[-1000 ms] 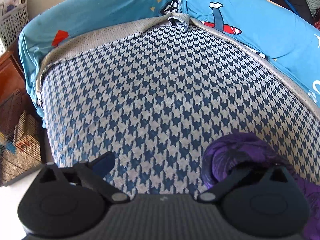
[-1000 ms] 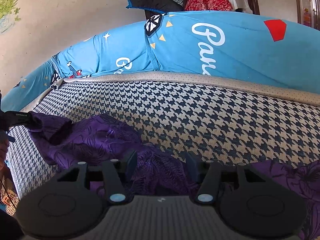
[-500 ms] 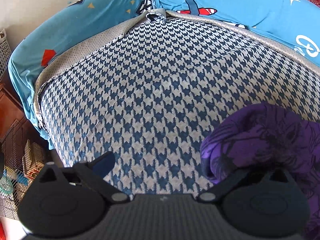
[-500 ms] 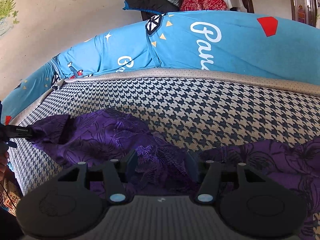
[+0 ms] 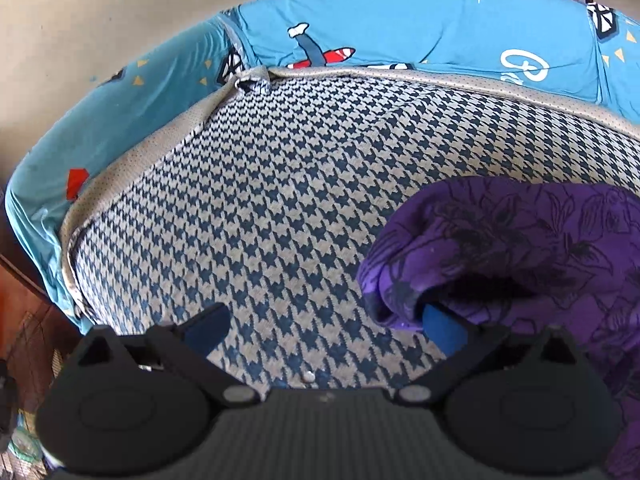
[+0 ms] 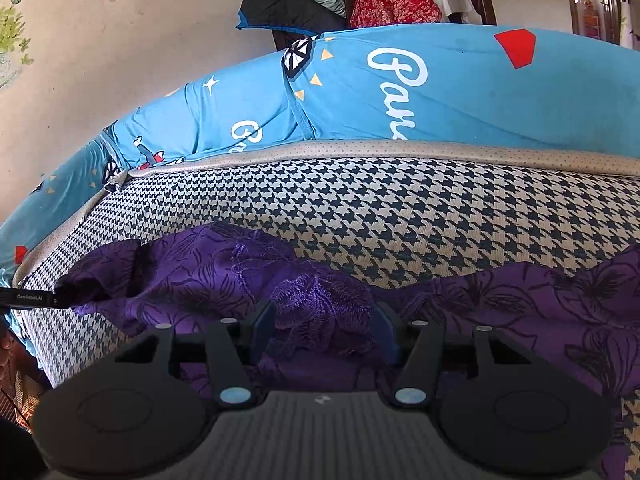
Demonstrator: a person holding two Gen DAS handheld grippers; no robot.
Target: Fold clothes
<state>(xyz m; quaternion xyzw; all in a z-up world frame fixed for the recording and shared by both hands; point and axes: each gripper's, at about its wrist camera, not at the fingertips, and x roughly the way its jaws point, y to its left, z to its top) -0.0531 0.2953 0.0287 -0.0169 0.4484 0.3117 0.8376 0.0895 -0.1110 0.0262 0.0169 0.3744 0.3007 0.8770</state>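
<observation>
my left gripper [image 5: 324, 326] stood wide, purple floral garment [image 5: 520, 248] draped over its right finger. my right gripper [image 6: 324, 330] pinched a bunched fold of it. the garment lay on the houndstooth sofa seat [image 5: 280, 200].

The purple garment [image 5: 520, 248] ran off the right edge of the left wrist view and draped over one finger [image 5: 440, 326] of the left gripper [image 5: 320, 326], hiding its tip. In the right wrist view, the garment's lower part lay hidden behind the right gripper [image 6: 324, 332].
</observation>
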